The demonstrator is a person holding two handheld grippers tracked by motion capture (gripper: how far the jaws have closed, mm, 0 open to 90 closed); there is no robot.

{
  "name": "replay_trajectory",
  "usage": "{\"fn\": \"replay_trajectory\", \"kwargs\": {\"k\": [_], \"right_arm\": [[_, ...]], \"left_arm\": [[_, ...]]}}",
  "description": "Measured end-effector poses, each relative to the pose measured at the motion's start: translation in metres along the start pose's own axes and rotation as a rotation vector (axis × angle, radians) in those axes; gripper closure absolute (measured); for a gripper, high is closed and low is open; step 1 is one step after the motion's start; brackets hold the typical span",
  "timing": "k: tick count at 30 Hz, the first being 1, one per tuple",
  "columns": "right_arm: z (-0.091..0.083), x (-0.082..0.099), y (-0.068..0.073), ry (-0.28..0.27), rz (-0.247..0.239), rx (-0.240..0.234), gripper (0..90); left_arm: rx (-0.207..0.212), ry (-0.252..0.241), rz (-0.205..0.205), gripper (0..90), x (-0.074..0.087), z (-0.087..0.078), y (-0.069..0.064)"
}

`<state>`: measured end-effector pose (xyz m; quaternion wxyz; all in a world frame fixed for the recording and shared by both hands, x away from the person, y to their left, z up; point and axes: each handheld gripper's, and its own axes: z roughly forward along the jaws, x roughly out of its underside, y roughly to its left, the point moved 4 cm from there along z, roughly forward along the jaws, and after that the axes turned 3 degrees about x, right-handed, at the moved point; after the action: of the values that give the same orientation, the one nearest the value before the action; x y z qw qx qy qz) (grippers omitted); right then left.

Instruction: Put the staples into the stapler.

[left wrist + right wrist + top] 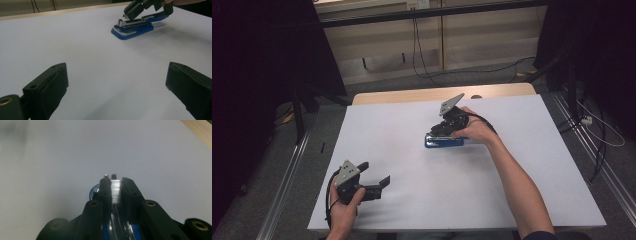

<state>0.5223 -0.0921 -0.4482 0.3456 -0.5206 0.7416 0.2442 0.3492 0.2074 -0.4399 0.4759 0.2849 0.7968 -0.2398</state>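
Your right gripper (443,126) holds a small silver strip of staples (115,190) between its narrow jaws, just above the open blue stapler with the metal channel (132,27), which lies on the white table (402,150) right of the middle, toward the far side. Keep the strip in line with the channel and lower it slowly before you release, while your left gripper (379,172), its jaws wide and empty, rests at the near left. I can read no brand or writing anywhere.
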Motion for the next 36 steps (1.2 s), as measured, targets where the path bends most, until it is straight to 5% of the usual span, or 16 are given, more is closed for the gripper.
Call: {"fn": "replay_trajectory", "kwargs": {"k": [36], "right_arm": [[0.0071, 0.0019, 0.0006, 0.018, -0.082, -0.024, 79.4]], "left_arm": [[0.003, 0.004, -0.001, 4.5, 0.0005, 0.0011, -0.0003]]}}
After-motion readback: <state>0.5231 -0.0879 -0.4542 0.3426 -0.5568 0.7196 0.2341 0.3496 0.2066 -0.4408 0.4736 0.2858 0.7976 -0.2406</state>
